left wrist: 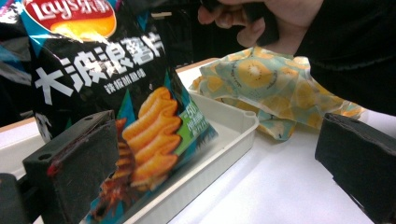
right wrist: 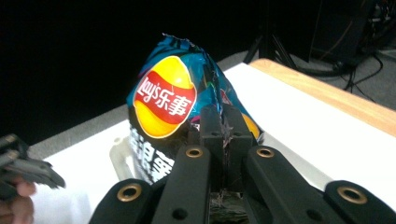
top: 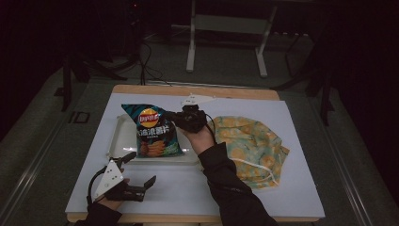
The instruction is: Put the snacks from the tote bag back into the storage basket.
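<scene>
A person at the table is wearing dark, creased long sleeves (top: pixel 230 181) reaching the wrists. Each hand is carrying a black two-jaw gripper: the left gripper (top: pixel 139 168), near left, is bearing a grey three-cornered plate and trailing a black cable, while the right gripper (right wrist: pixel 223 133) is showing brass-ringed screw holes along its black linkage arms.

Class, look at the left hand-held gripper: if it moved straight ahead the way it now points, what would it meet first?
Most likely the chip bag standing in the white tray. From the left hand-held gripper, open on the table, the bag's lower edge and the tray wall lie just ahead; which comes first is hard to judge.
</scene>
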